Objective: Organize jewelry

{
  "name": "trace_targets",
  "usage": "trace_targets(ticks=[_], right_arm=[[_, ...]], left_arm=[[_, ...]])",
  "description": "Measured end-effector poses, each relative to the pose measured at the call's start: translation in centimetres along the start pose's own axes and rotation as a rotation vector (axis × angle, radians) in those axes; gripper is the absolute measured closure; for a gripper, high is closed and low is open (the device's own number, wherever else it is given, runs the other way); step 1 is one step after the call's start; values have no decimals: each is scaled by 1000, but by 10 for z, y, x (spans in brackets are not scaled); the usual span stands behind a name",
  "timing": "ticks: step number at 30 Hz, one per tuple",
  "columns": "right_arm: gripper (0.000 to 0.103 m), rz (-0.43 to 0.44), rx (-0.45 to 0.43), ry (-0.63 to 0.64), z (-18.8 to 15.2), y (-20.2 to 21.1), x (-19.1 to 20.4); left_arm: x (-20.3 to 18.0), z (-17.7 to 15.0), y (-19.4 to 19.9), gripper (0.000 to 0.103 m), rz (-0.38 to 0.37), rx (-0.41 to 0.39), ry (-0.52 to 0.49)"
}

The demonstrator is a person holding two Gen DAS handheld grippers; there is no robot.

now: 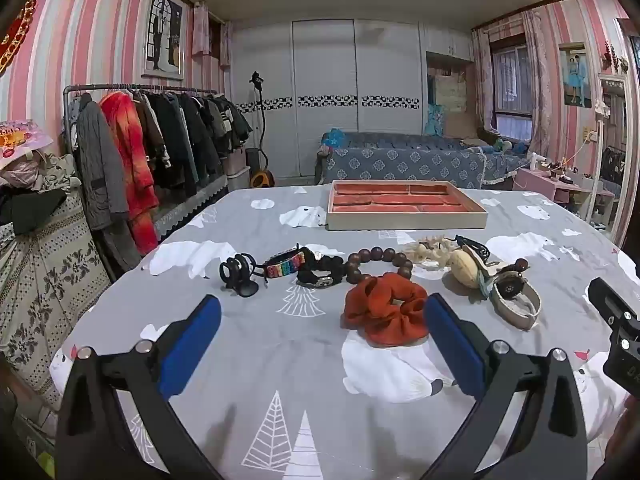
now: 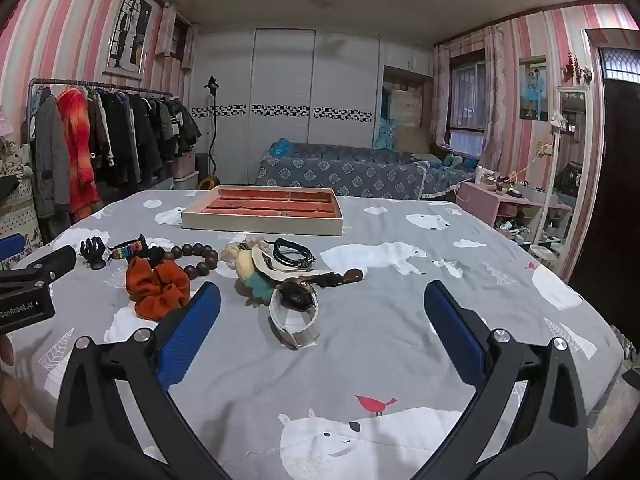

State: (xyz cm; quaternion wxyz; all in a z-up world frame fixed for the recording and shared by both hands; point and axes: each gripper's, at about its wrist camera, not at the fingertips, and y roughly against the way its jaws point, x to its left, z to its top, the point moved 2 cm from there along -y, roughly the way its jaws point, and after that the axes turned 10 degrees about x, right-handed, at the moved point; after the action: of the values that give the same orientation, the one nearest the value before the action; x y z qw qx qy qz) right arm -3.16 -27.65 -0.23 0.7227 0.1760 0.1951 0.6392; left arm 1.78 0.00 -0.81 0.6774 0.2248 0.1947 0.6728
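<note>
A row of jewelry lies on the grey bear-print cloth: a black claw clip point(image 1: 237, 275), a rainbow bead bracelet point(image 1: 285, 265), a black watch point(image 1: 322, 276), a brown bead bracelet point(image 1: 380, 266), an orange scrunchie point(image 1: 386, 308), a cream doll charm point(image 1: 464, 268) and a beige-strap watch point(image 1: 516, 300). A red-lined tray point(image 1: 406, 204) sits behind them. My left gripper point(image 1: 322, 322) hovers open just short of the scrunchie, nothing between its blue pads. My right gripper point(image 2: 322, 320) is open too, with the beige-strap watch point(image 2: 296, 312) lying ahead between its fingers, untouched. The scrunchie point(image 2: 158, 288) is to its left.
A clothes rack point(image 1: 160, 136) stands off the table's left edge and a blue-covered sofa point(image 1: 408, 160) behind the tray. A pink side table point(image 2: 504, 200) and mirror stand at the right. The near cloth point(image 2: 340, 400) carries nothing but its print.
</note>
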Motion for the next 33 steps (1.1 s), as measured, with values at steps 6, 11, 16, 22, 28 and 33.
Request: trace_targets(ticks=[6, 11, 16, 22, 28, 33], right_arm=[[4, -6, 5, -2, -2, -1, -4], [4, -14, 18, -18, -1, -7, -5], [4, -23, 26, -30, 0, -5, -8], [4, -30, 32, -39, 0, -8, -10], [4, -35, 27, -48, 0, -7, -13], [4, -35, 24, -51, 1, -7, -15]], left_arm=[[0, -1, 1, 4, 2, -3, -4], [-3, -1, 3, 4, 10, -10, -12], [-2, 0, 3, 4, 11, -9, -15], [-1, 1, 5, 4, 16, -8, -15], [-2, 1, 4, 4, 16, -8, -15], [-1, 3, 5, 4, 18, -16, -12]])
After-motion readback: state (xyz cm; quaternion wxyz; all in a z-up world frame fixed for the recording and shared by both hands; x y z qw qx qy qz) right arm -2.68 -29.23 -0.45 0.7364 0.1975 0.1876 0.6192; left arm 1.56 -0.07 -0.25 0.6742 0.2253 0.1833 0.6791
